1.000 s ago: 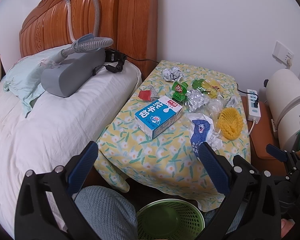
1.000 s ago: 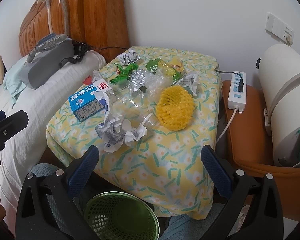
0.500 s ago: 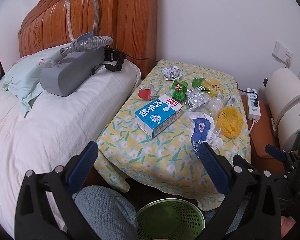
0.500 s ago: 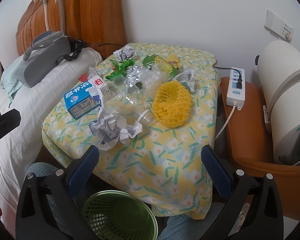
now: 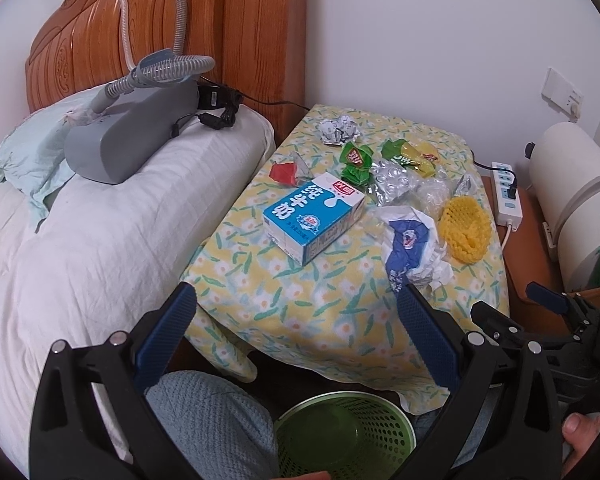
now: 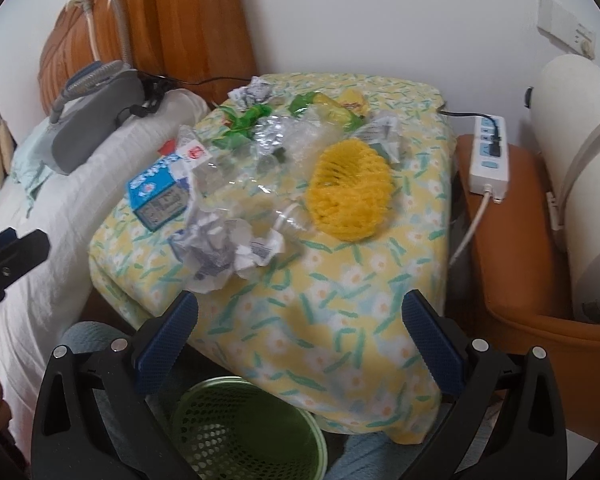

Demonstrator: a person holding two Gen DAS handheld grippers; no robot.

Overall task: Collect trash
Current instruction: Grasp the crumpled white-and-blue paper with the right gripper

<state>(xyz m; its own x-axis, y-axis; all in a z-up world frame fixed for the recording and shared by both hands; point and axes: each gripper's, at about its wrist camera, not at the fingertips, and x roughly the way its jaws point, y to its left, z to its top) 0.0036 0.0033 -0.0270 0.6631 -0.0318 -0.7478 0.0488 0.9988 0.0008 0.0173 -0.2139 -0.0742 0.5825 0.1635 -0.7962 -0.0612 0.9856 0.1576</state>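
Near edge of surface bare; trash crowds middle and back.
Bare floral strip on the surface (image 6: 324, 320) lies between both wide-open tongs and the litter. Milk carton (image 5: 314, 216), crumpled paper (image 6: 224, 244) and yellow foam net (image 6: 350, 188) block the centre. Bed (image 5: 100, 232) hems the left, power strip (image 6: 490, 160) the right. Green basket (image 6: 244, 428) sits below, open-topped.

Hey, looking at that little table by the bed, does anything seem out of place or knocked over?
Yes. The blue milk carton lies on its side on the floral tablecloth, among crumpled wrappers and a yellow foam fruit net. All of it is loose litter on the table; the green basket below looks empty.
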